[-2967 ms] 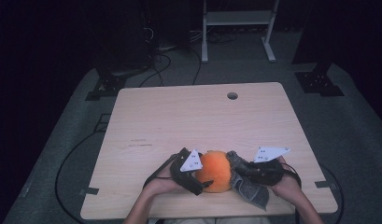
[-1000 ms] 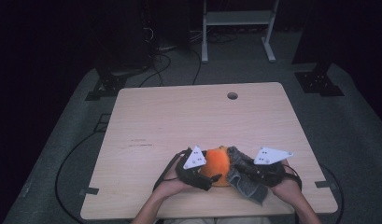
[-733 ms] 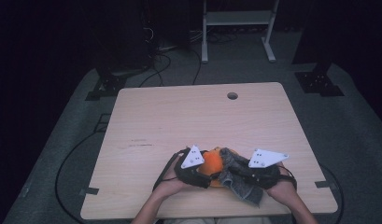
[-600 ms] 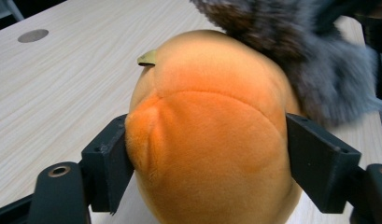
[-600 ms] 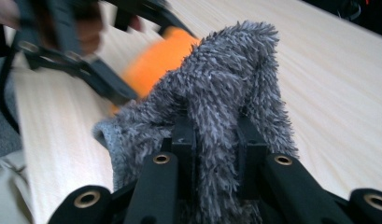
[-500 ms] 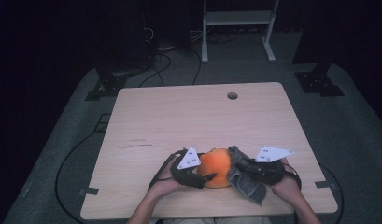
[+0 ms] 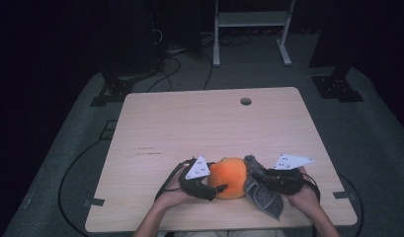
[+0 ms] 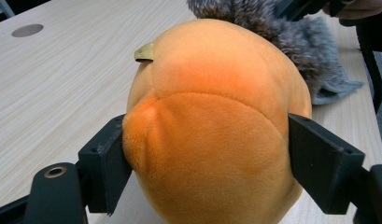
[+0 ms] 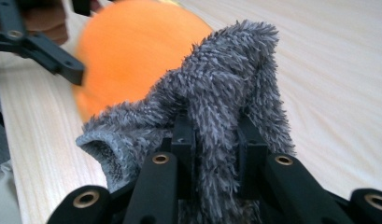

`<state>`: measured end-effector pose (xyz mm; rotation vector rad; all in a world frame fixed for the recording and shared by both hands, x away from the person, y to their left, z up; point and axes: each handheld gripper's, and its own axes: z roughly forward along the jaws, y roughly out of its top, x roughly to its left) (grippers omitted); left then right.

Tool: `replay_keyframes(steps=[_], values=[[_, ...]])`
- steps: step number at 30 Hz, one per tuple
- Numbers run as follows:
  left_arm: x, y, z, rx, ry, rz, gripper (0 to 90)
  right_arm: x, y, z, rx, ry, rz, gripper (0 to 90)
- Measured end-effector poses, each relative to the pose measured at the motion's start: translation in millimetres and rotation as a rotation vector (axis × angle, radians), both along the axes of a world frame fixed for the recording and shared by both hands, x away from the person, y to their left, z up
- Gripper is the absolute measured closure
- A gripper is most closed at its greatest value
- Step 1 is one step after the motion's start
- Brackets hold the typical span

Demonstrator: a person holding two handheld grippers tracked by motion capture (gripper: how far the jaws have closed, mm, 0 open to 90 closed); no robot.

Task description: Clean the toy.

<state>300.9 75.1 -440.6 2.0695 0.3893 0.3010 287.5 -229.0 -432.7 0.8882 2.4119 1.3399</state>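
left claw (image 8: 207, 154) clamps orange plush (image 8: 212, 116) | small tag (image 8: 145, 52) points up, tableward

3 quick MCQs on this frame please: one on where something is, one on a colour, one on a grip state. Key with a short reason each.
1. Where on the table is the plush ball?
A. By the round hole at the far edge
B. Near the person's edge, between the two grippers
C. At the far left corner

2. What colour is the cloth?
A. Grey
B. Red
C. White

3. What is the right gripper doing?
A. Open above the table
B. Shut on the plush ball
C. Shut on the cloth

Key:
1 B: the high view puts the orange ball close to the near edge, left gripper on one side and the right on the other.
2 A: fuzzy grey pile in both gripper views.
3 C: its jaws pinch a fold of cloth in the right gripper view; the left gripper's jaws press the ball's sides.
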Motion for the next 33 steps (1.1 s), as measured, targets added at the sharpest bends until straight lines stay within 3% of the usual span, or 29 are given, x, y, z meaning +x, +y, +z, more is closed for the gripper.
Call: replay_keyframes(steps=[3,6,9,11,16,22,26,28,31,33], values=[[-1.0,0.1,-0.1,0.009,-0.008,-0.011,20.3,0.9,-5.0,1.9,0.018,0.005,-0.023,72.8],[-0.5,-0.4,-0.3,0.009,-0.007,-0.011,20.1,-1.3,2.6,15.0,0.093,-0.025,0.012,72.7],[0.8,1.4,-1.0,0.011,0.001,-0.015,20.2,0.7,9.6,9.4,0.059,-0.015,0.027,72.4],[1.7,1.9,-1.0,0.011,0.003,-0.016,20.1,4.4,4.5,3.3,0.084,0.02,0.025,72.2],[1.2,3.5,-1.6,0.005,0.006,-0.016,20.0,8.2,-9.8,-14.9,-0.005,0.098,-0.034,72.4],[2.7,5.4,-2.7,-0.001,0.018,-0.014,19.4,-1.5,2.4,5.9,0.024,0.007,-0.01,72.2],[3.0,4.3,-3.4,-0.006,0.02,-0.01,19.4,7.4,-0.5,-5.3,0.023,0.061,-0.01,71.9],[2.0,4.3,-3.1,-0.004,0.016,-0.012,19.3,11.6,-6.0,-12.6,-0.029,0.099,-0.041,72.1],[1.0,2.9,-2.5,0.004,0.006,-0.017,19.3,9.6,-8.0,-9.0,-0.038,0.084,-0.049,72.1],[-1.8,-0.5,-1.7,0.013,-0.011,-0.028,19.3,5.4,-6.9,4.7,0.011,0.038,-0.037,72.0]])
